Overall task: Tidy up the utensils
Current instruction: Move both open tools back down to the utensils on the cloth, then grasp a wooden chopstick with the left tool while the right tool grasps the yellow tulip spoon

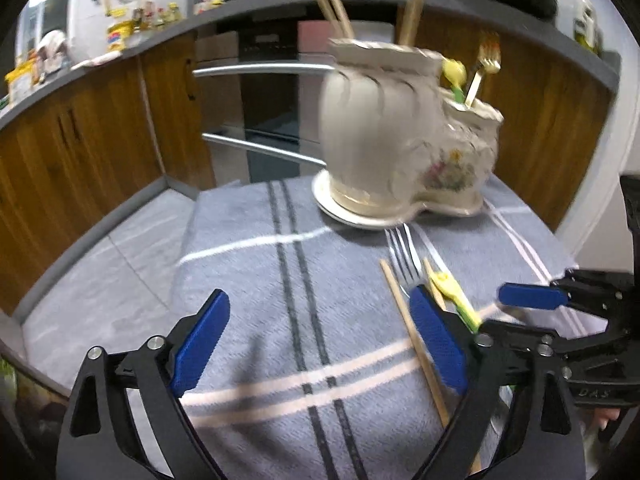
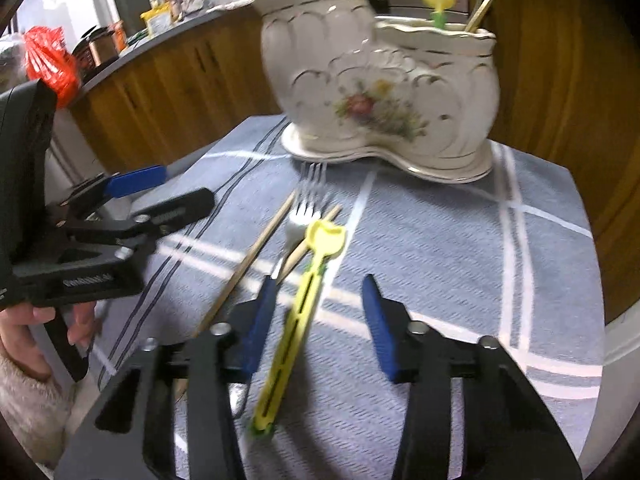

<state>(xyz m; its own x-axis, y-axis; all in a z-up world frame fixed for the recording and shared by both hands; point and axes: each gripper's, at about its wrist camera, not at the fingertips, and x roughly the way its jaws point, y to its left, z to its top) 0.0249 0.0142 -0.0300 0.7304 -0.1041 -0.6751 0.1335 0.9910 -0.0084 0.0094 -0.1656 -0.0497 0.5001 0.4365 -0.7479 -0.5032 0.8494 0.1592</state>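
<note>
A white floral ceramic holder (image 1: pixel 404 136) (image 2: pixel 380 80) stands at the far end of the blue-grey cloth. It holds wooden chopsticks (image 1: pixel 412 8), a gold fork (image 1: pixel 486 66) and a yellow tulip utensil (image 2: pixel 438 0). On the cloth lie a silver fork (image 2: pixel 308 204) (image 1: pixel 404 252), two wooden chopsticks (image 2: pixel 248 256) (image 1: pixel 416 344) and a yellow-green tulip utensil (image 2: pixel 298 316) (image 1: pixel 452 292). My right gripper (image 2: pixel 320 292) is open, its jaws either side of that yellow utensil's handle. My left gripper (image 1: pixel 320 316) is open and empty, left of the loose utensils.
The cloth (image 1: pixel 280 280) covers a small table whose edges drop off on the left and right. Wooden cabinets (image 1: pixel 100 132) and an oven (image 1: pixel 264 100) stand behind. A cluttered counter (image 2: pixel 120 32) runs along the back.
</note>
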